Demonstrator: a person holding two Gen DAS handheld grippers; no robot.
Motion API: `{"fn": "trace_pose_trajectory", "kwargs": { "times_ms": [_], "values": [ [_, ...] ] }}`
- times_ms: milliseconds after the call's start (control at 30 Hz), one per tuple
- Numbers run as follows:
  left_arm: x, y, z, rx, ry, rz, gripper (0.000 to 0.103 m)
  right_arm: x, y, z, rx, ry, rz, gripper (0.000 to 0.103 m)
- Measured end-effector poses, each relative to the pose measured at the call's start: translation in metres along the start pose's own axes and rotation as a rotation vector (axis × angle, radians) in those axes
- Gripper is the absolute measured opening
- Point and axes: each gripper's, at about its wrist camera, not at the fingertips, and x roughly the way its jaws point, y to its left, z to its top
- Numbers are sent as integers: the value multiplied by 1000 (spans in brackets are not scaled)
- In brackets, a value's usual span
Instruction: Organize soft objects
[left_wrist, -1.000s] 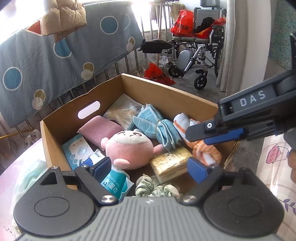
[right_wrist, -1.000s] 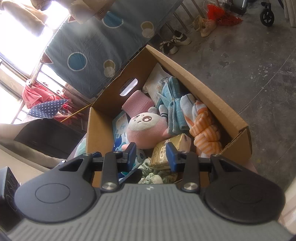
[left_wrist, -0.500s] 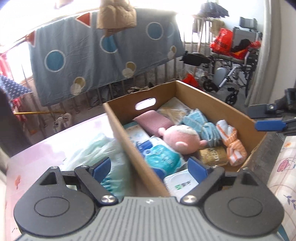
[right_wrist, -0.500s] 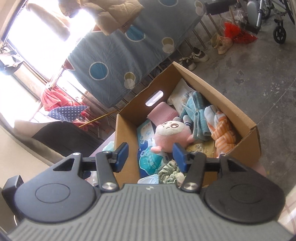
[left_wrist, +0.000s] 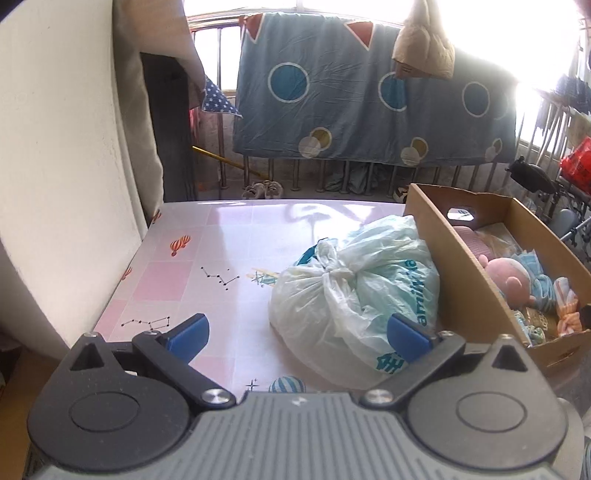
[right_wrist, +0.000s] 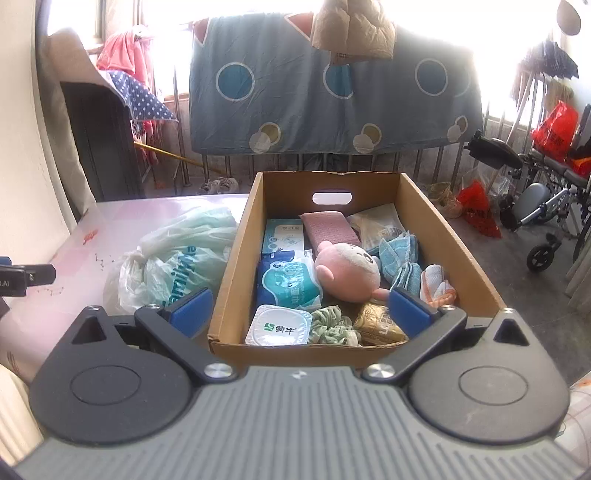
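Only the right view looks down into the cardboard box (right_wrist: 236, 266): a pink plush toy (right_wrist: 347, 271), wipes pack (right_wrist: 286, 282), yoghurt cup (right_wrist: 279, 326) and green scrunchie (right_wrist: 332, 325) lie ahead of the right claw (right_wrist: 301, 308), whose jaws are opening with nothing gripped. The left claw (left_wrist: 297, 332), also opening and empty, faces a knotted plastic bag (left_wrist: 354, 291) just ahead to its right on the pink table (left_wrist: 221, 258). A blue quilt (left_wrist: 369, 110) hangs on the railing beyond. A second ago both claws hung right over the box.
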Motion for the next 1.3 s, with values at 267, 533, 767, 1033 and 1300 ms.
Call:
{"fn": "trace_pose_trajectory", "kwargs": {
  "times_ms": [267, 533, 767, 1033, 1300],
  "values": [
    [12, -8, -20, 16, 63, 53, 103, 9, 34, -17, -91, 46, -5, 102],
    [24, -39, -30, 62, 114, 14, 103, 18, 19, -21, -27, 94, 47, 102],
    [34, -65, -33, 76, 159, 24, 103, 35, -12, -24, 141, 185, 145, 102],
    [38, -73, -24, 74, 196, 35, 103, 44, -19, -21, 142, 200, 143, 102],
    [34, -74, -20, 72, 195, 55, 103, 50, -19, -20, 125, 223, 123, 102]
  ]
}}
